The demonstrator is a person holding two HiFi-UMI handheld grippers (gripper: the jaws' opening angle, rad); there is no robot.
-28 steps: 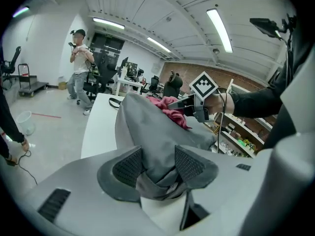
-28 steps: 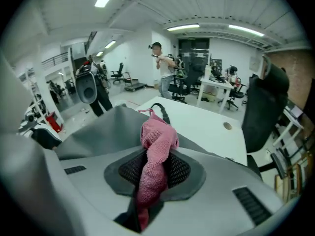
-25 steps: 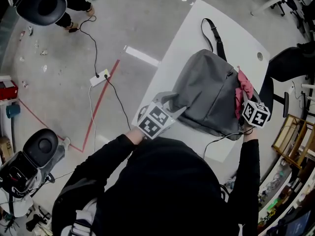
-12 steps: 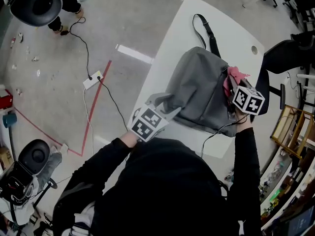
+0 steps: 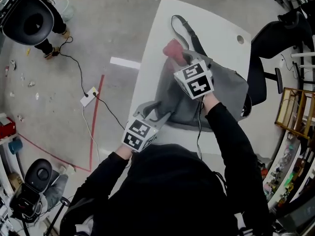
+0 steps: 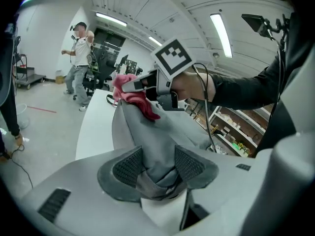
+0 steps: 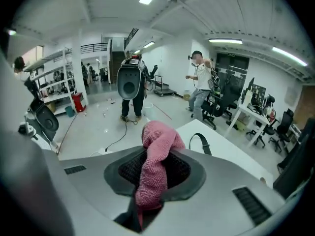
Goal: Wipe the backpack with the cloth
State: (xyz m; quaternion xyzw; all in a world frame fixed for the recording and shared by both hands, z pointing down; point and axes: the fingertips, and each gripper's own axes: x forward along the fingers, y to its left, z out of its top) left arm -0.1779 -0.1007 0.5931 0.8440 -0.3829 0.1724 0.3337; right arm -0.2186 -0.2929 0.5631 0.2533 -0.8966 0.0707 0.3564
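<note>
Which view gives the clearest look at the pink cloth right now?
The right gripper view: the pink terry cloth hangs pinched in the right tongs, large and centred. The head view shows only a small pink tip beyond the marker cube; the left gripper view shows it small, at the far end of the grey fabric backpack.

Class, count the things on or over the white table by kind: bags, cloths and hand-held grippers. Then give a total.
backpack: 1
cloth: 1
grippers: 2 (left gripper, right gripper)
Total: 4
</note>
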